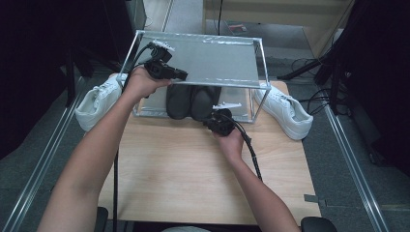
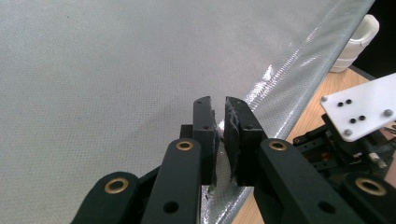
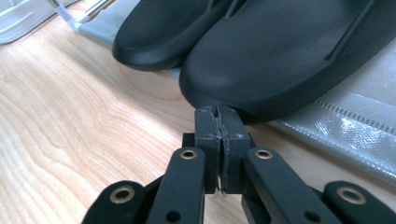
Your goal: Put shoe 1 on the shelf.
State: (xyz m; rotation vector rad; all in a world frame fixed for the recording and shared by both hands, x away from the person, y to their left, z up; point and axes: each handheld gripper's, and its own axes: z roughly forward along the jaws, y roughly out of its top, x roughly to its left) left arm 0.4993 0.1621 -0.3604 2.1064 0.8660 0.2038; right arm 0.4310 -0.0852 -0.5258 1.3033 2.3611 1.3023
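Right claw [image 3: 220, 114], pressed together, noses the black slipper [image 3: 289, 51]; left claw [image 2: 220, 116] pinches the shelf edge [image 2: 299, 74].

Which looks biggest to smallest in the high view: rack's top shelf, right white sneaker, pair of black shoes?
1. Rack's top shelf, clearly largest.
2. Pair of black shoes and right white sneaker look alike; the shelf partly covers the shoes, so no ranking.

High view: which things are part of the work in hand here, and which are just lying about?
In the job:
- shoe rack, its top shelf edge pinched by the left hand-held gripper
- black slippers on the lower shelf, with the shut right hand-held gripper at one heel

Lying about:
- left white sneaker
- right white sneaker
- table
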